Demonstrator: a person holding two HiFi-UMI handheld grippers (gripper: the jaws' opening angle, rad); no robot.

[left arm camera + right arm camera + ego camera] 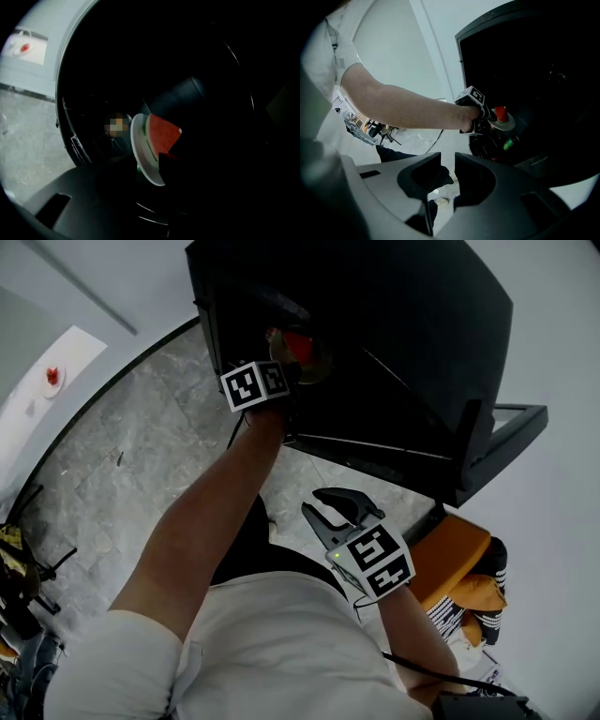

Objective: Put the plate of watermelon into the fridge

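A white plate [316, 370] with a red watermelon wedge [298, 345] sits inside the dark open fridge [394, 315]. My left gripper [286, 360] reaches in to it. In the left gripper view the plate [140, 145] and the wedge [161, 132] appear tipped on edge. The plate's near rim lies between the parted jaws of the left gripper [146, 169], which do not seem to press on it. From the right gripper view, the plate [509, 124] shows just past the left gripper [491, 119]. My right gripper [446, 161] hangs outside the fridge, shut and empty, seen also from above [330, 510].
A green bottle-like thing [509, 143] stands lower in the fridge. The fridge door [497, 432] is swung open at the right. A second plate with a red piece [53, 378] rests on a white table far left. Stands [23, 568] crowd the floor's left edge.
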